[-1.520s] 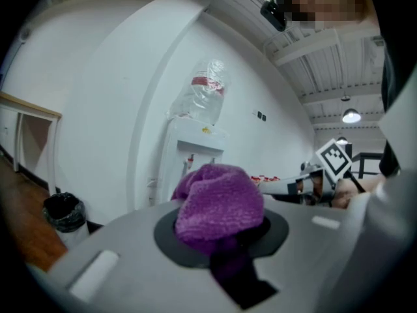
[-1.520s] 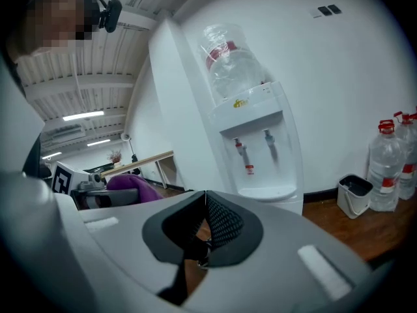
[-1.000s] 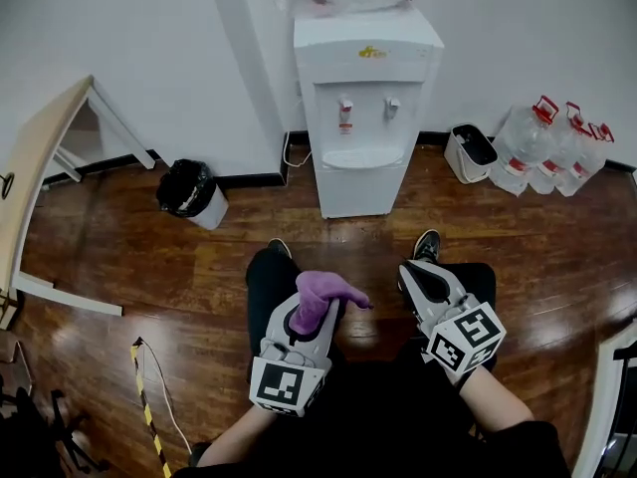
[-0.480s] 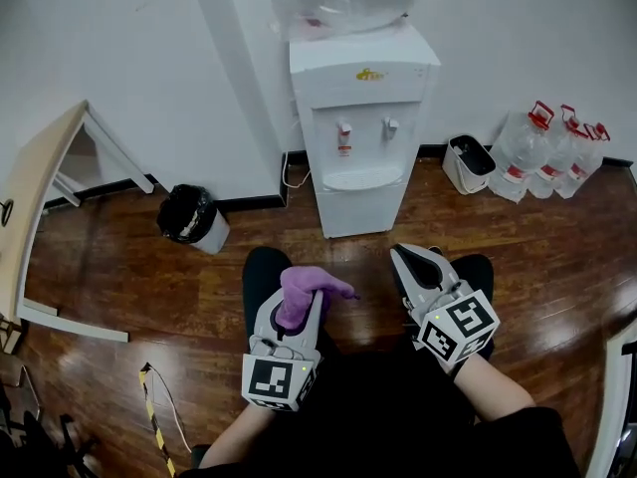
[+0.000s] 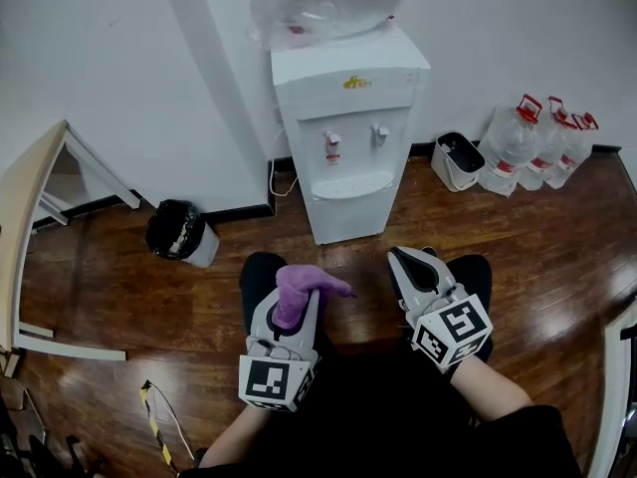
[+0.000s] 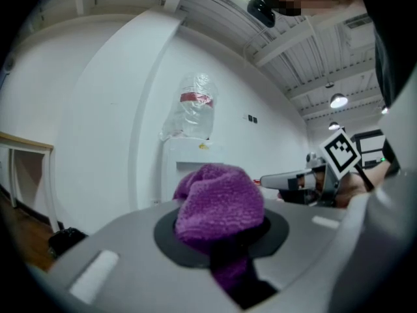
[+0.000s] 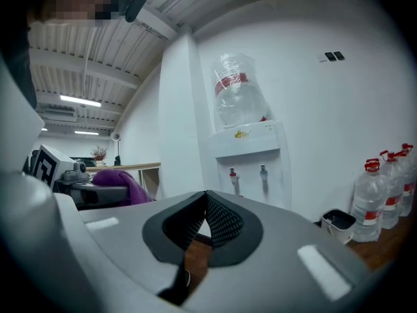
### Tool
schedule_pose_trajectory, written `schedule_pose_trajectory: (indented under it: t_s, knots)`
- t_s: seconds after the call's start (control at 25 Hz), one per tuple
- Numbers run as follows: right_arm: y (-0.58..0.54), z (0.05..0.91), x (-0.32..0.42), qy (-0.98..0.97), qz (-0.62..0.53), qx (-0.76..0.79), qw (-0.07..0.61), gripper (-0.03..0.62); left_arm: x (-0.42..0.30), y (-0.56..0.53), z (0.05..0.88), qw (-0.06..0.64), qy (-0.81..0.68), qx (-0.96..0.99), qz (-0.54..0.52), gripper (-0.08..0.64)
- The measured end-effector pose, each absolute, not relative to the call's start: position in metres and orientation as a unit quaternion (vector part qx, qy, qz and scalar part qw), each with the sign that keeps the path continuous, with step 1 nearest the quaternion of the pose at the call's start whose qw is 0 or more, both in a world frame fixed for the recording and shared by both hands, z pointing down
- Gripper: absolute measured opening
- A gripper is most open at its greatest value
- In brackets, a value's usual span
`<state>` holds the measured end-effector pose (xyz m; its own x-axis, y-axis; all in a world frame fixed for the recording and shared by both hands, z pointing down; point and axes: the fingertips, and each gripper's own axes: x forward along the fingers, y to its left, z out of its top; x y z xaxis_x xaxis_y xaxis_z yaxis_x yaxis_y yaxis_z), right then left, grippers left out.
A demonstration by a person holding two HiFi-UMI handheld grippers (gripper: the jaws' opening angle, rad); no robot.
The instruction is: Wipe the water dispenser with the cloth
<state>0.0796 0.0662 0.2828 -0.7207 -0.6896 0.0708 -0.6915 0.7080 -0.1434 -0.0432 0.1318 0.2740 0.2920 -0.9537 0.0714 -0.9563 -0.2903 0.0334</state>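
A white water dispenser (image 5: 348,137) with a clear bottle (image 5: 323,3) on top stands against the wall ahead of me. It also shows as the dispenser (image 6: 189,168) in the left gripper view and the dispenser (image 7: 251,158) in the right gripper view. My left gripper (image 5: 296,299) is shut on a bunched purple cloth (image 5: 304,289), which fills the middle of the left gripper view as the cloth (image 6: 218,201). My right gripper (image 5: 410,262) is shut and holds nothing; its pads (image 7: 218,220) meet. Both grippers point level toward the dispenser, well short of it.
A black-bagged bin (image 5: 179,232) stands left of the dispenser. A small white bin (image 5: 456,159) and several water jugs (image 5: 542,142) stand to its right. A wooden table (image 5: 30,217) is at the far left. The floor is brown wood (image 5: 557,257).
Both grippers have come forward and a little up, and the dispenser now looks nearer and more to the left in the head view. The cloth stays in the left gripper.
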Motion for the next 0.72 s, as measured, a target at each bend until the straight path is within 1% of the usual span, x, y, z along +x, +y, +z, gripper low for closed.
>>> schedule_pose_trajectory:
  t_s: [0.72]
  knots:
    - [0.062, 0.293, 0.08, -0.922, 0.082, 0.378, 0.017, 0.005, -0.041, 0.128, 0.288, 0.048, -0.584, 0.81, 0.026, 0.106]
